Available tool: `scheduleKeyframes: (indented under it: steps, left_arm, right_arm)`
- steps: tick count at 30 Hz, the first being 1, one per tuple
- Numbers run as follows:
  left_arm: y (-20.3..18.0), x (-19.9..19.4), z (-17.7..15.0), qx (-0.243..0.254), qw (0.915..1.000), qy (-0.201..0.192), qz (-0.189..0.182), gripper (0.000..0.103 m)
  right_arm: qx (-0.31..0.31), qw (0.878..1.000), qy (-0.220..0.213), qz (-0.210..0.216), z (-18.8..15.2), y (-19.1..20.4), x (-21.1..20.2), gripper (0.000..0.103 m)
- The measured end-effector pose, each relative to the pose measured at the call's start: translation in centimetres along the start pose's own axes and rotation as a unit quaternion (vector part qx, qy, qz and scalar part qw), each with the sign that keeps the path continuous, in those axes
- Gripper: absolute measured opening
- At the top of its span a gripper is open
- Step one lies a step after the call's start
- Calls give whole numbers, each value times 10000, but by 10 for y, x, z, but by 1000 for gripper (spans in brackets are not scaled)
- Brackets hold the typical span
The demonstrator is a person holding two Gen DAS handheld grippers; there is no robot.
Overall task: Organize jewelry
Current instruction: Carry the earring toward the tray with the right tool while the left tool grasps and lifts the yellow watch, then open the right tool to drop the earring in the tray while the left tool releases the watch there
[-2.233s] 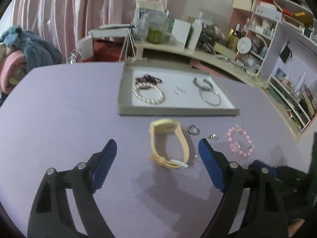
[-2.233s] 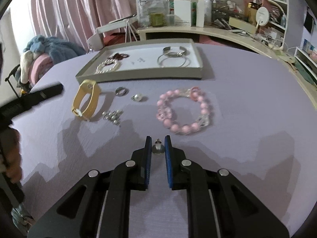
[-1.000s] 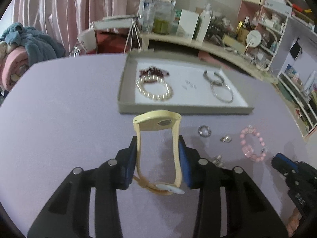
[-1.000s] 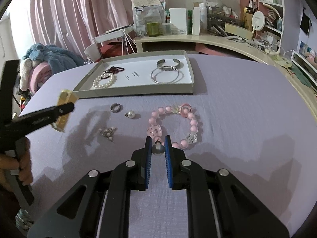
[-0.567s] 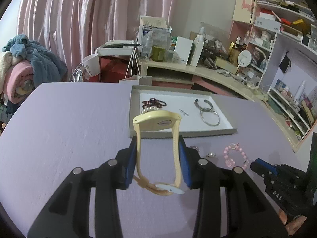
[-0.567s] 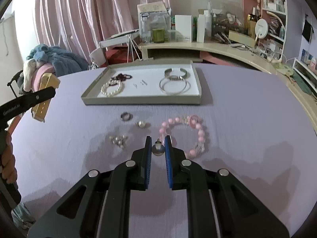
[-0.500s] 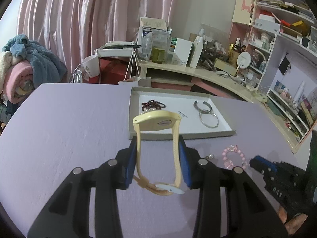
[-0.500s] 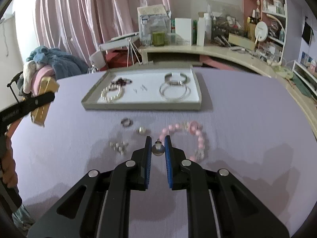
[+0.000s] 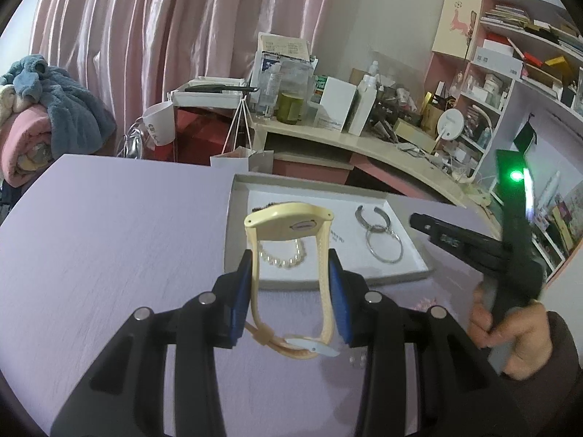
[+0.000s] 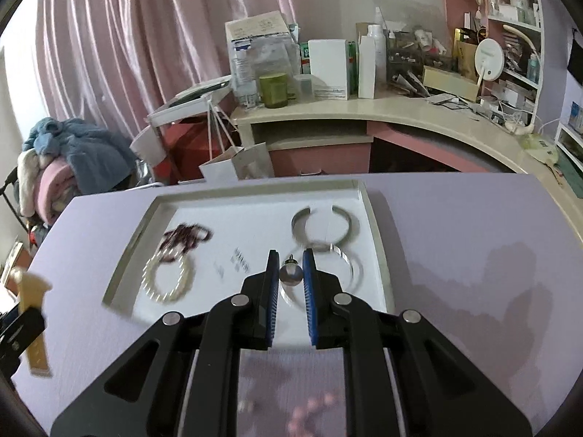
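My left gripper (image 9: 289, 269) is shut on a yellow watch (image 9: 288, 220) and holds it above the purple table, just in front of the grey tray (image 9: 233, 225). My right gripper (image 10: 290, 260) is shut on a small silver bead earring (image 10: 290, 274) and hovers over the tray's (image 10: 377, 240) right half. In the tray lie a pearl bracelet (image 10: 165, 278), a dark red bead bracelet (image 10: 186, 236), a silver cuff (image 10: 322, 224), a thin silver hoop (image 10: 349, 266) and small earrings (image 10: 240, 258). The right gripper also shows in the left wrist view (image 9: 415, 220).
A pink bead bracelet (image 10: 309, 415) lies blurred on the table in front of the tray, under my right gripper. Small silver pieces (image 9: 357, 360) lie on the table near the left gripper. A cluttered desk (image 10: 364, 109) and shelves (image 9: 510, 83) stand behind the table.
My right gripper has moved forward with the earring, from over the pink bracelet to over the tray. My left gripper has carried the watch closer to the tray.
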State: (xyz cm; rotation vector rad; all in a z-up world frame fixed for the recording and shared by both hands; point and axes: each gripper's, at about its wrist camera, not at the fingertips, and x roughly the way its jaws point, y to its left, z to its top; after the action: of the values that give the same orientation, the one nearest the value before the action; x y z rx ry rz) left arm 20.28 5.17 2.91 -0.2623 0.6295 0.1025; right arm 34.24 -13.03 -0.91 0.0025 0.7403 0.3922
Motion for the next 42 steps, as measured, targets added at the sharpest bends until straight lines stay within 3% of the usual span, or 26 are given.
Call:
scheduleKeyframes:
  steps: [11,13,14,15,27,35,42]
  left_arm:
    - [4,29,11,-32,9999,85,-67,39]
    - [5,32,11,-44,9999,101,-80,39]
    - [5,34,11,-45,9999,107,-81,39]
    - [6,35,11,-47,9999,112,-85,39]
    - [-8,83,24,1,9994,319,-169,40]
    - [-32,142,28,164,9976,644,-191,41]
    - [-46,164,27,267,9967,748,-155,44]
  right_arm:
    - [249,9989,389,102,2,-9,39,15]
    - [324,9985,411,132,1,-12,38,28]
    - [359,9985,391,94,0,-14,36,49]
    - [373,9987,355,60,1,-15,35,61]
    - [253,9996,-126,-56,-3,-35,1,61]
    - [130,9993,-293,-193,-10,-49,-6,61]
    - [177,9992,-284,-202,-13,-62,-1,61]
